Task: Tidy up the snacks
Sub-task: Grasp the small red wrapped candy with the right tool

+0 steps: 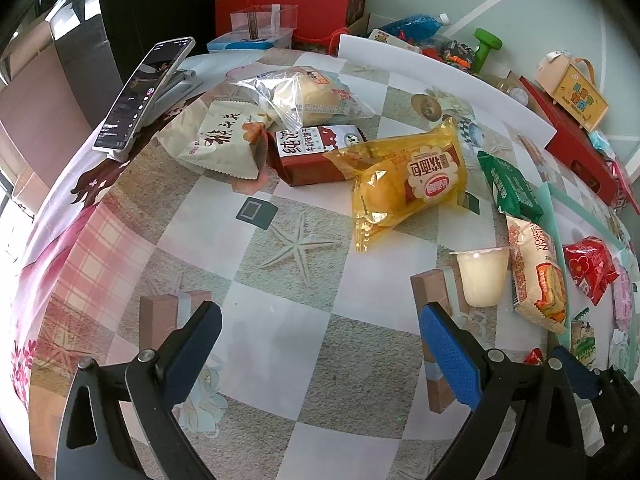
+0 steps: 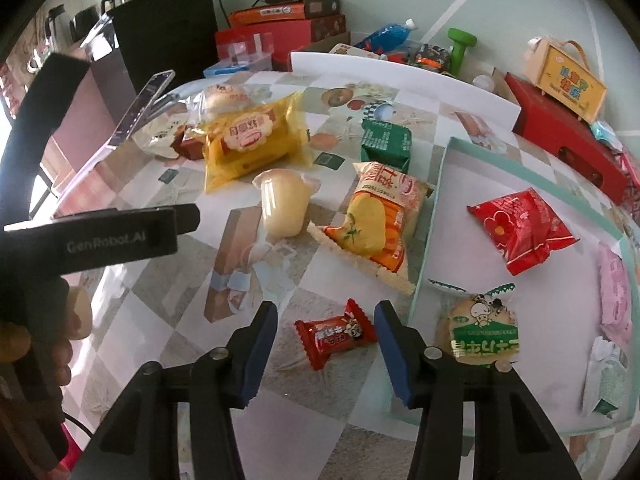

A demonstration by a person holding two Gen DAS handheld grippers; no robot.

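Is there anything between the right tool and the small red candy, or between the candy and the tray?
Nothing visible. The small red candy lies on the table between the open fingers of the right tool, which do not yet press on it. Only bare tablecloth separates it from the tray, whose low rim it must clear.

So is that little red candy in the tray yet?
Out. The little red candy lies on the tablecloth, left of the tray rim.
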